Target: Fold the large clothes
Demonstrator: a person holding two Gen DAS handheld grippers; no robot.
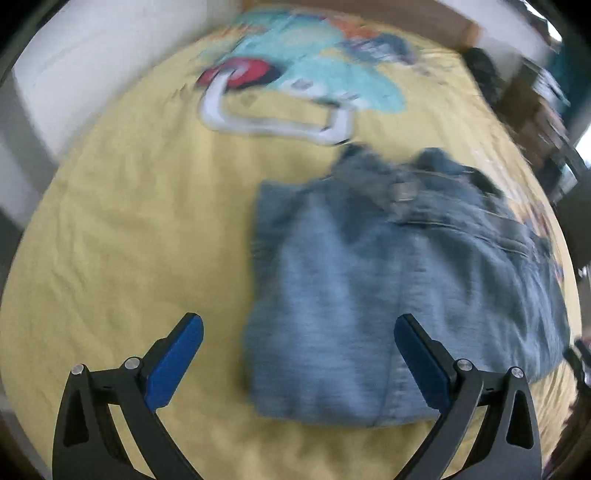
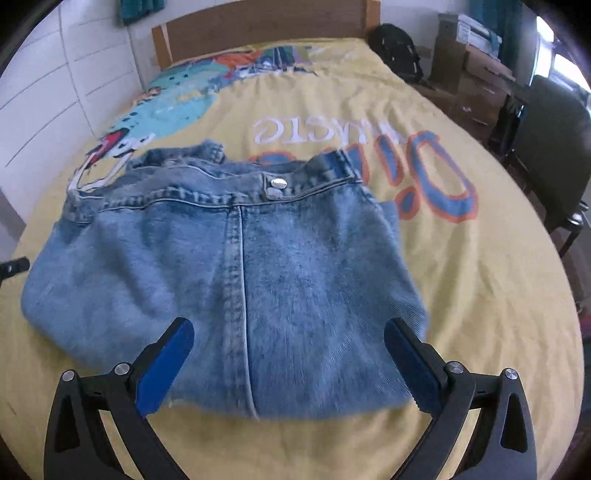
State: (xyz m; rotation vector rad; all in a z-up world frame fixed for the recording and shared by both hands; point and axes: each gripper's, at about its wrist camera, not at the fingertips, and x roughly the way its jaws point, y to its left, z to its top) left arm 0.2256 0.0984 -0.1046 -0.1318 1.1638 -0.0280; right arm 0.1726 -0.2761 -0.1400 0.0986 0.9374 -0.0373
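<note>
A pair of light blue jeans (image 2: 229, 273) lies folded into a compact stack on the yellow bedspread (image 2: 480, 295), waistband and metal button (image 2: 277, 182) at the far side. My right gripper (image 2: 288, 326) is open and empty, just above the near edge of the jeans. In the blurred left wrist view the jeans (image 1: 388, 288) lie ahead and to the right. My left gripper (image 1: 298, 323) is open and empty, above the jeans' left edge; its left finger is over bare bedspread (image 1: 129, 240). A dark tip of the left gripper (image 2: 14, 266) shows at the right view's left edge.
The bedspread carries a colourful cartoon print (image 2: 177, 99) and lettering (image 2: 424, 177). A wooden headboard (image 2: 258, 29) and white wall (image 2: 55, 92) stand behind. A dark chair (image 2: 554, 158), a black bag (image 2: 399, 51) and boxes (image 2: 465, 55) stand to the right of the bed.
</note>
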